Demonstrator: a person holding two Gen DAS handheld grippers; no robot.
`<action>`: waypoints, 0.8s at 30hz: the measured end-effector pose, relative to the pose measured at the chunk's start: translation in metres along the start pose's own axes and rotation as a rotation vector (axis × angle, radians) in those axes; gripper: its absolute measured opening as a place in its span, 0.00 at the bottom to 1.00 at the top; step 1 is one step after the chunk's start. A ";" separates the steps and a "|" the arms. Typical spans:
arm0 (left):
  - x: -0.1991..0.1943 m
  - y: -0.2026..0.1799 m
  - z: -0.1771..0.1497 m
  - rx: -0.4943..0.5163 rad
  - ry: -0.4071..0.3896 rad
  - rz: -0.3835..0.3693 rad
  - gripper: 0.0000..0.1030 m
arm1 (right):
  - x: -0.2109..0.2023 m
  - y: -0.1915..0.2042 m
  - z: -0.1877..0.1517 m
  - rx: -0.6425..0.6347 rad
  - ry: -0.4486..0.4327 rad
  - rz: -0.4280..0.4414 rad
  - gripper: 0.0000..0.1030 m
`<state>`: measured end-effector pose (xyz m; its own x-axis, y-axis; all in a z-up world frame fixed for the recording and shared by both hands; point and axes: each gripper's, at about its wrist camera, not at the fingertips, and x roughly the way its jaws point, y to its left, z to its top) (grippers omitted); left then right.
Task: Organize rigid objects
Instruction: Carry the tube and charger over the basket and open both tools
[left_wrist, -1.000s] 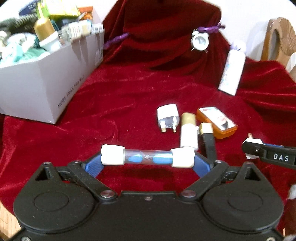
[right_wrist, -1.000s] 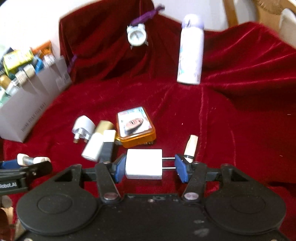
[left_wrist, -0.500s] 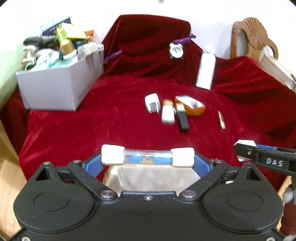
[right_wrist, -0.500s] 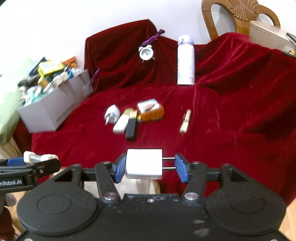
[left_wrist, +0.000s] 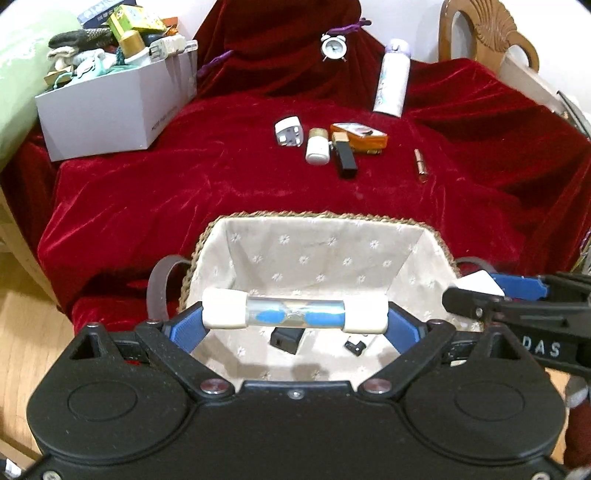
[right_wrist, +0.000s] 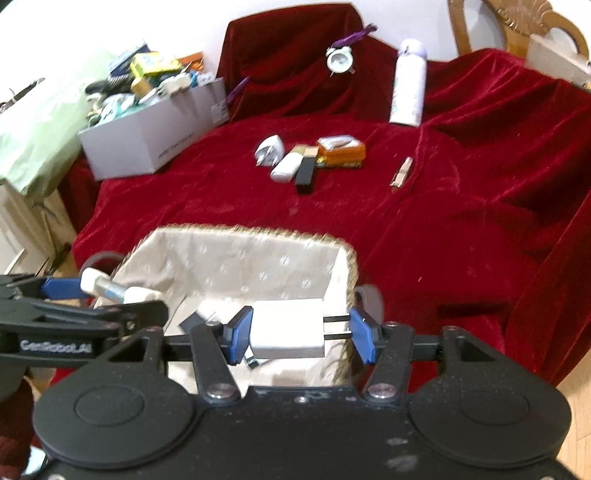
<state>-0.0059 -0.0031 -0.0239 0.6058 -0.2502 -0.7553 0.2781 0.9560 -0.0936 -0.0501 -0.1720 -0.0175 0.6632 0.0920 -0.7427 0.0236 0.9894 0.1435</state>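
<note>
Far left: grey cardboard box (left_wrist: 110, 110), heaped with mixed items too crowded to tell apart, on the red velvet cloth (left_wrist: 221, 177).

Left gripper (left_wrist: 295, 319): clamped end to end on a clear tube sand timer with white caps and blue sand (left_wrist: 295, 314), held crosswise above the near part of the woven basket with pale floral lining (left_wrist: 325, 258). On the basket floor, partly hidden behind the timer: two small black objects (left_wrist: 286, 338), kind unclear.

Right gripper (right_wrist: 300, 332): clenched on a white square plug charger (right_wrist: 287, 328), one blue pad on its body, the other against its two prongs, above the basket's right near corner. In the left wrist view only a corner of the charger shows.

Centre of cloth, far of the basket: white three-pin plug adapter (left_wrist: 289, 131), white bottle with gold cap (left_wrist: 317, 147), black rectangular case (left_wrist: 345, 157), orange tin (left_wrist: 360, 136), lying close together. To their right, apart: slim rose-gold tube (left_wrist: 420, 166).

Far: small white alarm clock (left_wrist: 333, 47); white flask with lilac lid (left_wrist: 391, 79), upright. Wooden chair back (left_wrist: 487, 33), cut off by the frame.
</note>
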 end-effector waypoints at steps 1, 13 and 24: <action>0.001 0.002 0.000 -0.008 0.005 -0.001 0.91 | 0.001 0.002 -0.002 -0.003 0.010 0.000 0.54; 0.015 0.007 -0.007 -0.047 0.109 -0.034 0.91 | 0.010 0.005 -0.003 -0.019 0.067 -0.020 0.54; 0.021 0.005 -0.007 -0.047 0.143 -0.035 0.91 | 0.014 0.006 -0.004 -0.019 0.091 -0.014 0.54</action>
<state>0.0026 -0.0022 -0.0447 0.4831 -0.2625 -0.8353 0.2604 0.9539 -0.1491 -0.0435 -0.1648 -0.0293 0.5921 0.0871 -0.8011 0.0180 0.9925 0.1212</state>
